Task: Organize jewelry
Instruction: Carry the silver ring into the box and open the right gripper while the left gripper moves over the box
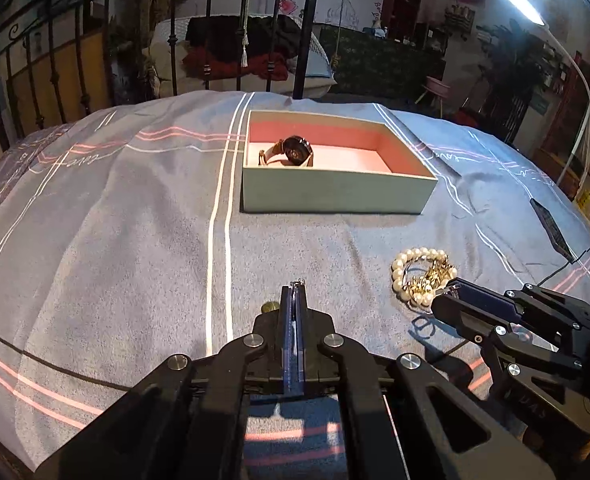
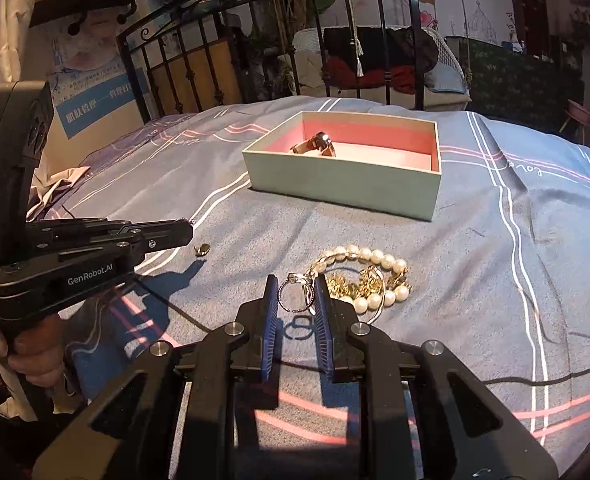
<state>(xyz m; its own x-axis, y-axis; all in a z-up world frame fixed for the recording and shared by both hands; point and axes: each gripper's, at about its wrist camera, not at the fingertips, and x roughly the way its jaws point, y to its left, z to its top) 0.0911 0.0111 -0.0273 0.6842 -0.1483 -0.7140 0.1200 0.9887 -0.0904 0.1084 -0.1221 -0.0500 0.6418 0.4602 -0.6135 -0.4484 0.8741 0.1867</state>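
The right gripper (image 2: 295,294), a black two-finger tool with blue ribbed pads, was seen with its jaws drawn in to a narrow gap, and a thin silver open-band ring (image 2: 295,296) was pinched between the pads, its hoop standing upright across the gap. Just beyond and to the right of those jaws, a white pearl bracelet (image 2: 379,276) was found lying on the blue-grey bedspread with white and pink stripes (image 2: 495,280), tangled with a heap of gold chain (image 2: 355,286); the fingertips were close against this pile. The left gripper (image 1: 293,285), of the same black and blue build, was held with its jaws fully closed, and a tiny glinting metal piece (image 1: 298,281) was caught at the very tips, though what kind of piece it was could not be made out. A small gold-coloured trinket (image 2: 203,249) was seen on the cloth just below and beside the left jaws, apart from them. The left tool's handle was gripped by a person's hand (image 2: 31,356), shown at the lower left edge of the right wrist view. Well ahead of both pairs of jaws, an open rectangular cardboard box, pale green outside and pink inside (image 1: 335,192), was set on the bedspread, and a dark-faced wristwatch with a light strap (image 1: 295,151) was lying in its left part. Behind the box a black wrought-iron bed frame (image 1: 307,32) was visible.
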